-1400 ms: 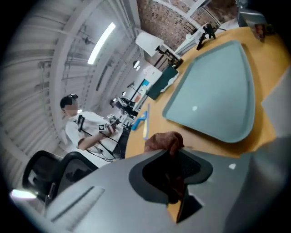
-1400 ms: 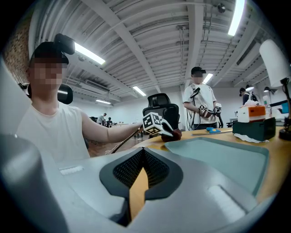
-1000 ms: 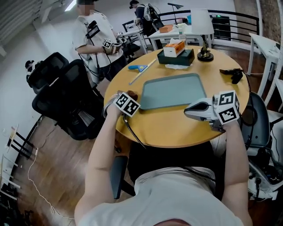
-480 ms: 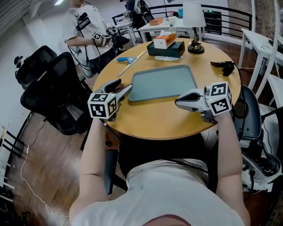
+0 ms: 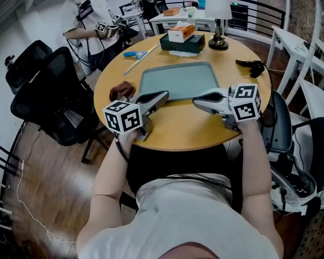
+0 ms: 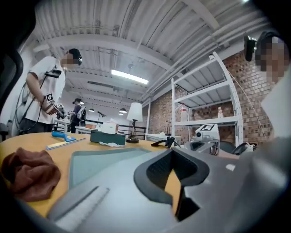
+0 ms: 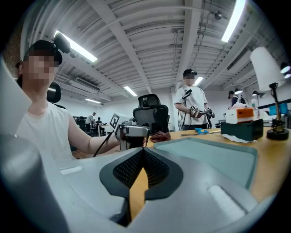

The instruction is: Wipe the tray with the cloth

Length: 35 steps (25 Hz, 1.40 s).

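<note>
"Can you see the whole table lamp (image 5: 219, 10)?"

"No. The head view's top edge cuts off its shade. It also cuts off the head of the standing person (image 5: 98, 20)."

"Can you read the tissue box (image 5: 181, 33)?"

"The print is too small. I can't identify the black object (image 5: 251, 66) either."

"And the tray (image 5: 177, 81)?"

"Its near right corner is hidden under the right gripper (image 5: 195, 101)."
</note>
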Motion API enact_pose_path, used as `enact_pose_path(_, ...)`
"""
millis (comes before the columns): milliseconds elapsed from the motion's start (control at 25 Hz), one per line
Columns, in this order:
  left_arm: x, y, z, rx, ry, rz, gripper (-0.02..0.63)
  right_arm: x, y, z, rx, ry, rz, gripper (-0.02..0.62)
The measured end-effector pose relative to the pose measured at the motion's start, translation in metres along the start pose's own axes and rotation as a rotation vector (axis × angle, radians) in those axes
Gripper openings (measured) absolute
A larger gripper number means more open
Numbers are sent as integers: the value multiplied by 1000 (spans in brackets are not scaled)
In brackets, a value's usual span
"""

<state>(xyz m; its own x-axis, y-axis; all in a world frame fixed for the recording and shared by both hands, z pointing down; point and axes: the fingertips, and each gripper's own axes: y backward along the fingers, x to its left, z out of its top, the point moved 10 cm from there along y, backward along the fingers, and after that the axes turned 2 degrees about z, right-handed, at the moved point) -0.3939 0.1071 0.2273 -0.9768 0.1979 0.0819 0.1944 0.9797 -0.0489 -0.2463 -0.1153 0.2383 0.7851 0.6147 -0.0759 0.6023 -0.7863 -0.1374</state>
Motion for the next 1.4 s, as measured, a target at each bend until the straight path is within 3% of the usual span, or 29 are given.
enact_pose_path(360, -11, -14, -7, 99, -50, -47, 321, 0, -1, 2, -1, -1, -7, 2)
enact_pose_path(1400, -11, -11, -2, 97, -46, -50, 321, 0, -4, 6, 6, -4, -2, 2)
